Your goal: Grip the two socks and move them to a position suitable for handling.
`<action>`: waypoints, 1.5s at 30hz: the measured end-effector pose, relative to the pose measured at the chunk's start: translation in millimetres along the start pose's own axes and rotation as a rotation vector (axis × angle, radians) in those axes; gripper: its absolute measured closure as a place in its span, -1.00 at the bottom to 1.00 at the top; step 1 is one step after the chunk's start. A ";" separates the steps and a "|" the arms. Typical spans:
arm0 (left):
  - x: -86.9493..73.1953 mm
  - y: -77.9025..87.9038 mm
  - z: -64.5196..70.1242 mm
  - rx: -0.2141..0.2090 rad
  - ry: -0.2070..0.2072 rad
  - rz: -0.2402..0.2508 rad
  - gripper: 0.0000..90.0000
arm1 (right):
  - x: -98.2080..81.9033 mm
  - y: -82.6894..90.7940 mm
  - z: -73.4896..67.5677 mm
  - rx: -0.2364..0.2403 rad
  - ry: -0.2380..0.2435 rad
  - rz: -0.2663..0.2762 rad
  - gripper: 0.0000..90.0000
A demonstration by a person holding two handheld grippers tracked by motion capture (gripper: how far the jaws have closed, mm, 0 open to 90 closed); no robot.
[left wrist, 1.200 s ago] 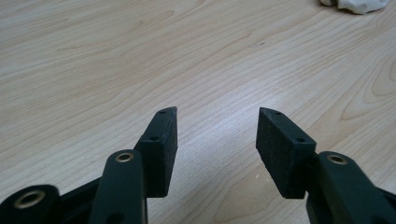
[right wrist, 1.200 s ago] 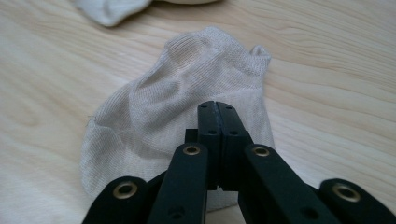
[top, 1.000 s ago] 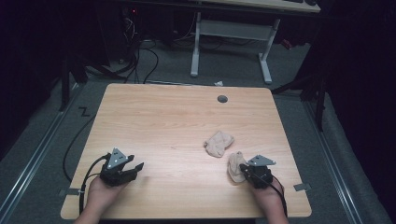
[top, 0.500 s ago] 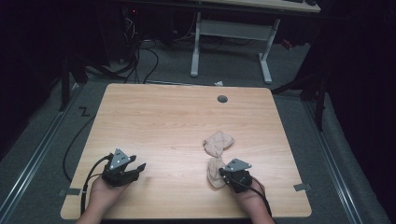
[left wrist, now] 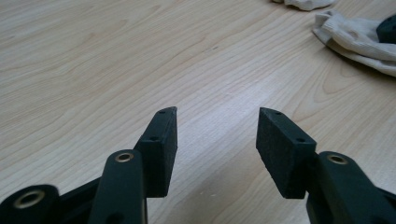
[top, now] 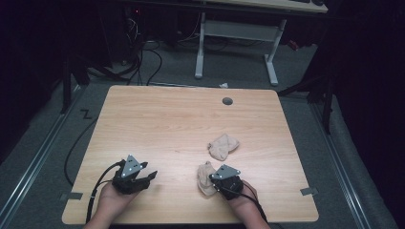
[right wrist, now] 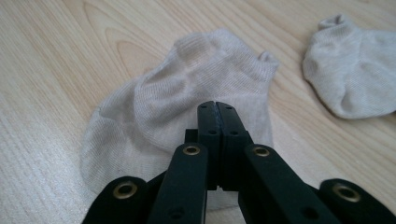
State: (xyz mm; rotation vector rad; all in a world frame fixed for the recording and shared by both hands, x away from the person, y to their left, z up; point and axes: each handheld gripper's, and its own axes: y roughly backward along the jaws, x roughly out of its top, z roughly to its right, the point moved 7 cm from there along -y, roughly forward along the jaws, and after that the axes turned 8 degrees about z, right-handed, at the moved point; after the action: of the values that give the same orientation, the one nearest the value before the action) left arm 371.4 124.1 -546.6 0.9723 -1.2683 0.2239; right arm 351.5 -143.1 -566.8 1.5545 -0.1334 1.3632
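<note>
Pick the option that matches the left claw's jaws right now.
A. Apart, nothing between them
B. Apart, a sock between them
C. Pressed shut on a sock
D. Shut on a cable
A: in the left gripper view the left claw has its jaws standing apart over bare table, with the sock lying farther off.

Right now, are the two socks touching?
Apart. The high view shows bare table between the near sock and far sock.
</note>
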 end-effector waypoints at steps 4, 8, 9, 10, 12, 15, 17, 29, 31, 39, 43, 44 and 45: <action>1.9 -2.5 9.4 -0.018 -0.011 -0.002 0.07 | 7.7 10.4 12.9 -0.047 -0.042 0.064 1.00; 6.6 -7.8 29.9 -0.062 -0.025 0.003 0.07 | -4.3 5.1 30.3 -0.082 -0.082 0.008 1.00; 6.6 -7.8 29.9 -0.062 -0.025 0.003 0.07 | -6.7 3.4 31.1 -0.082 -0.083 -0.005 1.00; 8.0 -10.8 40.1 -0.081 -0.038 0.001 0.07 | -9.3 1.1 31.4 -0.080 -0.083 -0.020 1.00; 8.6 -13.7 50.4 -0.118 -0.009 0.001 0.06 | -11.9 -1.6 30.6 -0.076 -0.083 -0.035 1.00; 9.9 -17.1 60.2 -0.144 0.002 0.003 0.06 | -12.1 -2.1 27.6 -0.064 -0.088 -0.033 1.00; 10.9 -21.7 71.0 -0.160 -0.020 -0.006 0.06 | -12.1 -2.3 20.8 -0.052 -0.066 -0.038 1.00; 7.2 -25.1 74.5 -0.149 -0.037 -0.025 0.09 | -2.4 -11.6 -0.2 0.002 -0.027 -0.024 0.99; 6.9 -23.3 73.7 -0.145 -0.061 -0.029 0.12 | 2.0 -14.6 -9.1 0.017 0.000 -0.026 0.98; 9.3 -11.4 43.8 -0.053 -0.029 0.005 0.25 | 28.6 -1.5 -20.6 0.006 -0.018 0.070 0.82; 8.0 -4.6 18.8 0.007 0.041 0.011 0.23 | 47.8 -5.7 -61.0 0.129 -0.008 0.118 0.61; 8.1 -3.7 17.1 0.008 0.047 0.015 0.22 | 49.7 -8.3 -67.1 0.137 0.014 0.117 0.56; 8.1 -3.7 17.1 0.008 0.047 0.015 0.22 | 50.4 -10.5 -70.3 0.139 0.032 0.111 0.51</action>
State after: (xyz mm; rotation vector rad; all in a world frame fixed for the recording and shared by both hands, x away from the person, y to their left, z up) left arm 364.6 106.7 -541.8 0.9595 -1.2328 0.2626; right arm 328.8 -62.0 -544.6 1.6600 -0.1088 1.5105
